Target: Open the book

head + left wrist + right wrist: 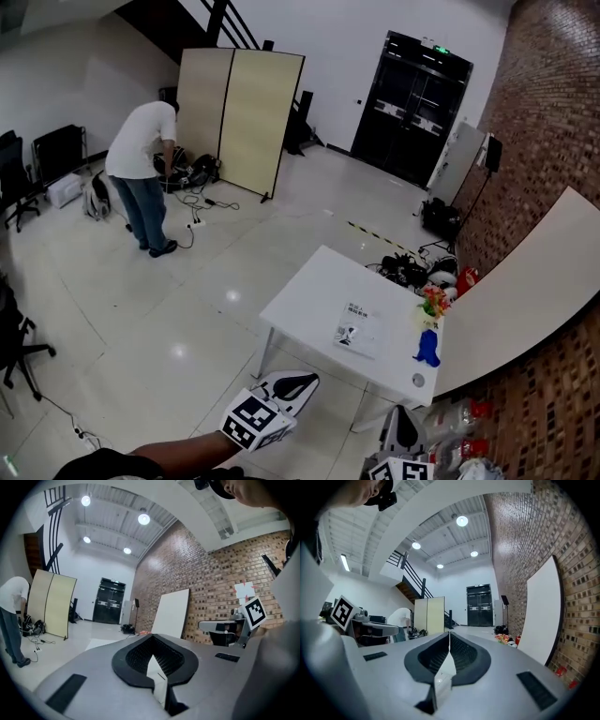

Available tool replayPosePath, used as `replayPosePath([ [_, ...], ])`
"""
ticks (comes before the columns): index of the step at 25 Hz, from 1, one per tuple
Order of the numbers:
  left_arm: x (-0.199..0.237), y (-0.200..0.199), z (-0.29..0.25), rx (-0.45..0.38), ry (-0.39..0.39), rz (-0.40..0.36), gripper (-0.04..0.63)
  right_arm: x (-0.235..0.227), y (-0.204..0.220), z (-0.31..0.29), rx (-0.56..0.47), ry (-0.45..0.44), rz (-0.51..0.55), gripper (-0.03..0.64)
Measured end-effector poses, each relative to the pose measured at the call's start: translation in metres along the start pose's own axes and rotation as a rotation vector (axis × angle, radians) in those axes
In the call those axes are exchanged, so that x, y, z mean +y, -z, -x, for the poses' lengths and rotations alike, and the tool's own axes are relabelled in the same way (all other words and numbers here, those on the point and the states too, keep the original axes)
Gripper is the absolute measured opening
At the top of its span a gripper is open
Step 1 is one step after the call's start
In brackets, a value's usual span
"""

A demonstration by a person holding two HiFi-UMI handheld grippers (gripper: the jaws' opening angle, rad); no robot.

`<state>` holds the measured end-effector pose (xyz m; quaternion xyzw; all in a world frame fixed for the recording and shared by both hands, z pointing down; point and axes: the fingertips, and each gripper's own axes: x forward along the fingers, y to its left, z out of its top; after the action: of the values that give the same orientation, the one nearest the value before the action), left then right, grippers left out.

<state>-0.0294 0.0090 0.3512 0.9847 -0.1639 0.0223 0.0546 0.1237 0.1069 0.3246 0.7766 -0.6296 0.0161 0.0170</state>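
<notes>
I see a large hall with a glossy pale floor [187, 300]; a brick wall [553, 122] runs off to the right of my tools, and black double doors [412, 108] stand far ahead of them; one white board [525, 300] leans along the brick.

One white table [300, 305] stands ahead of both tools, well apart from their tips. On it lies one book [357, 335], closed and flat, beyond the gap between the two tools and nearer the right one; one blue object [427, 348] stands just to the book's right, straight ahead of the right tool.

I hold two grippers, both pointing level. The left gripper [298, 382] has its jaws brought together with nothing between them; the right gripper [401, 414] likewise has its jaws fully closed and empty; neither touches the table or the book.

Far ahead and to the left of the left gripper, one person [145, 173] in a white shirt bends over cables on the floor; beside that person stands one folding screen [239, 120] of two tan panels. Overhead, the left gripper view shows four round ceiling lamps [144, 518], all lit.
</notes>
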Motion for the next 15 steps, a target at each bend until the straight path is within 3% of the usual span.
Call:
replayPosePath([
  [8,0.046,0.004,-0.147,0.015,-0.023,-0.012,-0.005,-0.093,0.011,-0.104,0.038,0.012,-0.051,0.002],
  [15,0.065,-0.026,-0.244,-0.017,-0.07,-0.03,-0.005,-0.16,-0.012,-0.178,-0.028,-0.045,-0.009,0.002],
])
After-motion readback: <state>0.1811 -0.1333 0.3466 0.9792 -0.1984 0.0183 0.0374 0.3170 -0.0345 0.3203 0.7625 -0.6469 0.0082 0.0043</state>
